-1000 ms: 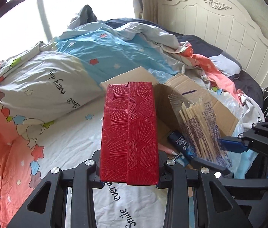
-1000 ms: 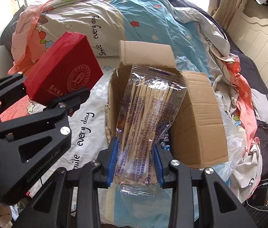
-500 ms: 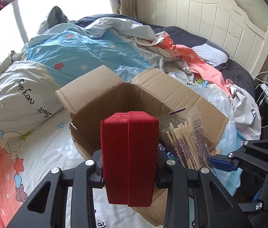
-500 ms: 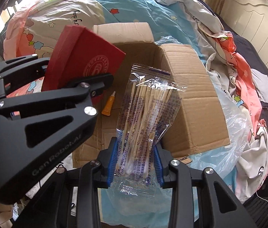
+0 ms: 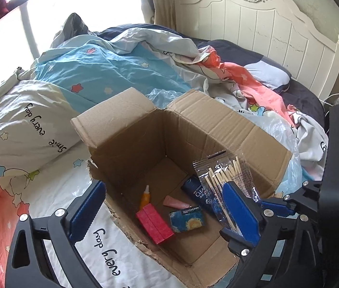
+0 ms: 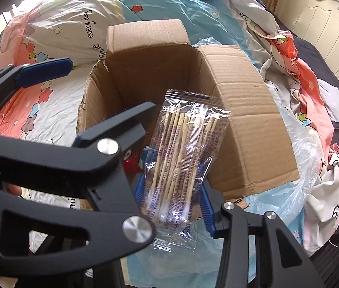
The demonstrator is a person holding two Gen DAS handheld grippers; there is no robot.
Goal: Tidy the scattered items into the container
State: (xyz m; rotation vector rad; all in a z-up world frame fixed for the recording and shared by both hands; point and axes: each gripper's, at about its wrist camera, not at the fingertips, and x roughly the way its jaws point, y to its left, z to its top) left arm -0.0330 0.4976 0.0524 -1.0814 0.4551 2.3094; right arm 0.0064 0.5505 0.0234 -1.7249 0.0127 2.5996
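Your left gripper (image 5: 162,206) is spread, empty, over the cardboard box (image 5: 217,129); red case (image 5: 155,223) lies inside at 6 o'clock. Your right gripper (image 6: 173,199) clamps the swab packet (image 6: 184,153), left to drop in.

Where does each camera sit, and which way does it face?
Left wrist: on the open left gripper, looking down into the cardboard box; its blue-padded fingers show.
Right wrist: on the right gripper, facing the box over its clamped cotton swab bag; the left gripper crosses the view.
Shared: box, bag, red box.
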